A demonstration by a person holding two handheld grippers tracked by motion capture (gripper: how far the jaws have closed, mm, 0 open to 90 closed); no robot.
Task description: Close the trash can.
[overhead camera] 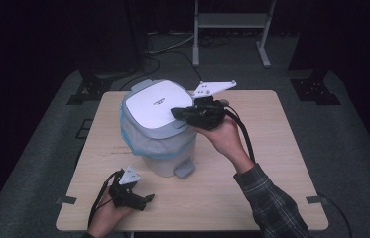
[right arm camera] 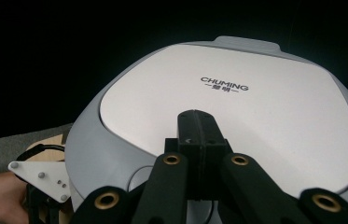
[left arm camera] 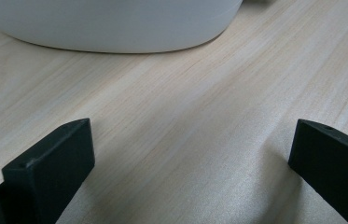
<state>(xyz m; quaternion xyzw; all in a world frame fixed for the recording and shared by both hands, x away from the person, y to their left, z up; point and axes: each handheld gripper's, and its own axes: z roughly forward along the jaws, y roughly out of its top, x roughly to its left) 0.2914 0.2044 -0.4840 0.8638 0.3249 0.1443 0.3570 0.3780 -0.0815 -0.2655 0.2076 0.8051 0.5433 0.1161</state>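
Your right gripper (right arm camera: 198, 126), jaws pressed together, rests on the white-and-grey lidded pedal bin (overhead camera: 156, 126) mid-table, seemingly pushing its lid shut, while your left gripper (overhead camera: 149, 199) waits spread on the pale wooden table (overhead camera: 262, 163).

**Open jaws over bare wood**

We look along our left gripper (left arm camera: 188, 177), its two black jaws standing wide apart at the lower corners with nothing between them. Beneath and ahead of them runs the pale wooden tabletop (left arm camera: 195, 107), its grain slanting across. At the top edge sits the rounded white base of a bin (left arm camera: 111, 23), resting on the wood, well clear of the jaws.
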